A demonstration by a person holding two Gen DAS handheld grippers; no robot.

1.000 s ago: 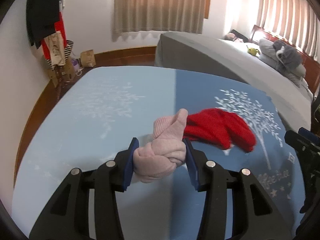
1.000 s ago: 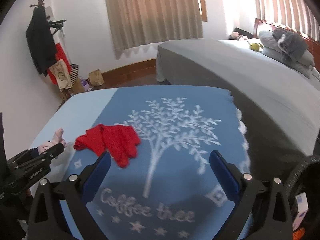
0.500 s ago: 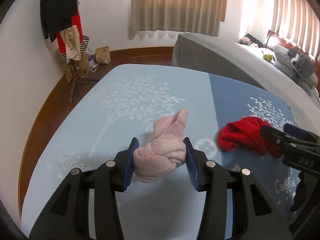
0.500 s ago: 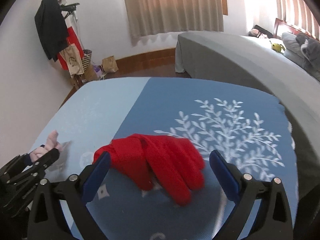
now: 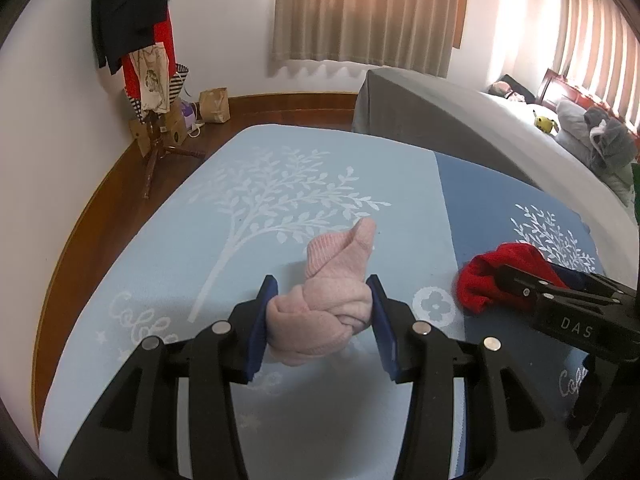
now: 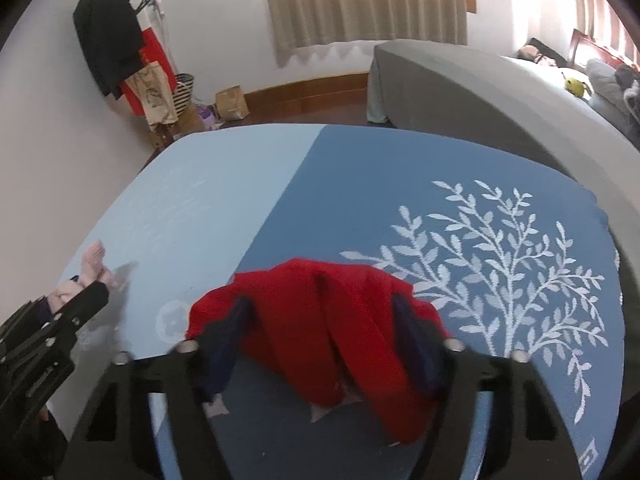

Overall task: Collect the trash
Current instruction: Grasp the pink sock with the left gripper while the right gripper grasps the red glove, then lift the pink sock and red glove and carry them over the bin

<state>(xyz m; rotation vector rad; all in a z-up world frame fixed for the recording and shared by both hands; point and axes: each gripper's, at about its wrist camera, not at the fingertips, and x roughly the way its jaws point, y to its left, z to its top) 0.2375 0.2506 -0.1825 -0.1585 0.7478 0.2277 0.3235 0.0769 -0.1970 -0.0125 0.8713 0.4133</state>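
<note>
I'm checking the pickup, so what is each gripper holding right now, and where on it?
The left gripper clamps the pink knotted sock bundle across its knot. The right gripper is closing around the red gloves' middle.

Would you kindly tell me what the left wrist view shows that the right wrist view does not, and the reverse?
Only the left wrist view shows the left hand-held gripper from behind, its pads pressing a knotted pink sock, and the coat stand's wooden legs. Only the right wrist view shows the right hand-held gripper closing around the red glove, and the whole white tree print on dark blue. Both show the blue blanket, the grey bed and the curtains.
</note>
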